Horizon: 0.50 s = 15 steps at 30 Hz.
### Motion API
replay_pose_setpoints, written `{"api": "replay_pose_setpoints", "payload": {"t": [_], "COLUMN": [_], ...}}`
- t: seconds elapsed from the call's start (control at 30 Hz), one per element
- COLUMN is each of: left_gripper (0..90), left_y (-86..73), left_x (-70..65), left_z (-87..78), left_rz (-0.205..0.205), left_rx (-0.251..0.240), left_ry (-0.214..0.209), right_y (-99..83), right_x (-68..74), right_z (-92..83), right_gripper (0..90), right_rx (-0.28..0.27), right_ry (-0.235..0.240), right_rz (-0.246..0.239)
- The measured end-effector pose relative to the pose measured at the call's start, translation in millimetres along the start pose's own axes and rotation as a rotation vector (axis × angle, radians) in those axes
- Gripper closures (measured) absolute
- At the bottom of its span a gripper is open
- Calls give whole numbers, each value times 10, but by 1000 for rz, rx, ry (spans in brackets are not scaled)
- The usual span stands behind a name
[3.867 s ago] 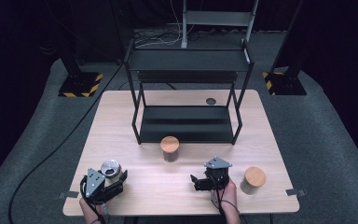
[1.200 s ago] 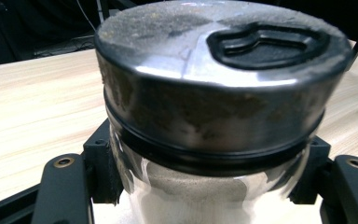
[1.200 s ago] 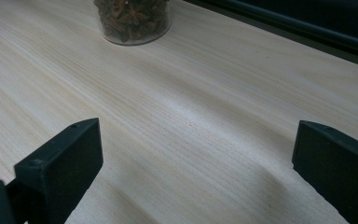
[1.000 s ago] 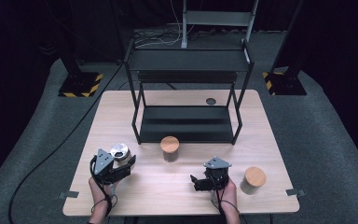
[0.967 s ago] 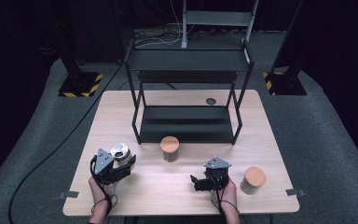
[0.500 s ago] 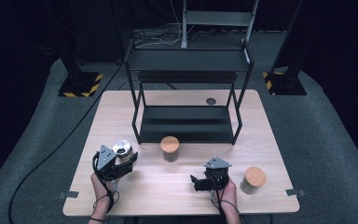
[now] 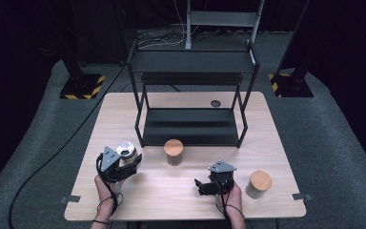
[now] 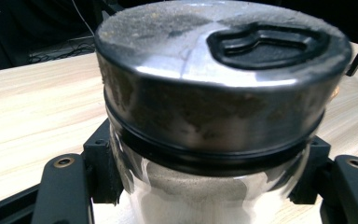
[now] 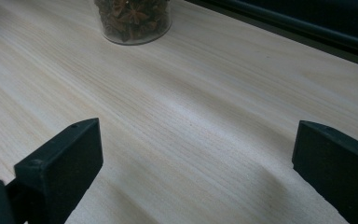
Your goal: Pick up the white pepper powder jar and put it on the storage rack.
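A glass jar with a shiny metal lid [image 7: 126, 151] [image 8: 214, 93] sits between the jaws of my left gripper [image 7: 129, 161] [image 8: 205, 186], which is shut on its body, at the table's front left. The jar holds a pale powder. My right gripper [image 7: 201, 186] [image 9: 191, 163] stands open at the front right, low over bare wood with nothing between its jaws. A glass jar with a wooden lid [image 7: 173, 151] stands mid-table; its base, full of star anise [image 9: 133, 18], shows in the right gripper view.
A black two-tier metal rack [image 7: 190, 95] stands at the back half of the wooden table [image 7: 181, 210]. A second wooden-lidded jar [image 7: 259, 183] stands right of my right hand. A small dark round mark [image 7: 215, 103] lies behind the rack's right side.
My left gripper has carried the metal-lidded jar up the picture and to the right, from the table's front left corner toward the rack. The right gripper has kept still.
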<state>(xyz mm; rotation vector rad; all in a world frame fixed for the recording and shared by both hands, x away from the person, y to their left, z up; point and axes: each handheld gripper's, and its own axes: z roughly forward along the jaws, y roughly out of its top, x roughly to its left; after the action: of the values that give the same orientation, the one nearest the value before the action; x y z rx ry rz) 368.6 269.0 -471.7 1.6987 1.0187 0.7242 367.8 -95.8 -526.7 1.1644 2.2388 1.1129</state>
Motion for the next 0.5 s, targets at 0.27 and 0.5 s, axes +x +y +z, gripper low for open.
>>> {"api": "replay_pose_setpoints", "payload": {"t": [0.27,0.5], "left_gripper": [301,301], "left_y": [34,61], "left_x": [-12,-7], "left_z": [34,67], "left_rz": [13,23], "left_rx": [1,6], "left_ry": [-9,-17], "right_y": [-1,-1], "right_x": [-1,-2], "right_z": [-3,-2], "right_gripper": [8,8], "right_rx": [-3,-3], "right_ry": [1,1], "right_rz": [1,2]}}
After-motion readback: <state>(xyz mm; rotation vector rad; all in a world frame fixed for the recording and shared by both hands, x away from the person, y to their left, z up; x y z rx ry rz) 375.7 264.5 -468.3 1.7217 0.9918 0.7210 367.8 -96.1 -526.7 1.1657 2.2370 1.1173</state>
